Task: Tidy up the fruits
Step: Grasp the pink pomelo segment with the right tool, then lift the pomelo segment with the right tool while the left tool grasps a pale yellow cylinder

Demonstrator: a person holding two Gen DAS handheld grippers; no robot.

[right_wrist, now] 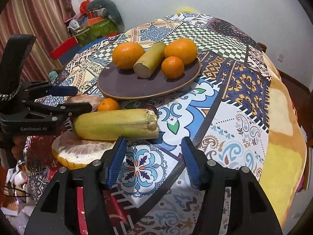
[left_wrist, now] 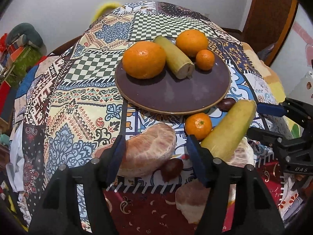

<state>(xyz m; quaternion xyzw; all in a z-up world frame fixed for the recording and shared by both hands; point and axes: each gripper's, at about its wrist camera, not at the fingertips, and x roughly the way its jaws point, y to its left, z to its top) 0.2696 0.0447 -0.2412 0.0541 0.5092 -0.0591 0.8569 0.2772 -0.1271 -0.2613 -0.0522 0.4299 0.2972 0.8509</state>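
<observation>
- From my left wrist camera, my left gripper has its jaws spread wide, holding nothing; the peeled pomelo half lies between and just beyond them, and I can't tell if the pads touch it.
- A dark chestnut sits just right of that pomelo, inside the jaw gap, near the right finger.
- Past the right finger, a small tangerine rests on the tablecloth, close below the plate rim.
- A loose sugarcane piece lies tilted beside the tangerine, its lower end on a second pomelo piece.
- A third pomelo piece shows low, partly hidden by my right finger.
- Further back, the purple plate carries 2 oranges, the left orange and the right orange, a cut sugarcane stub between them, and 1 small mandarin.
- A second chestnut peeks out at the plate's right edge.
- On the right, my right gripper is also wide open and empty, over bare patterned cloth; the loose sugarcane's cut end lies just beyond its left finger, apart from the jaws.
</observation>
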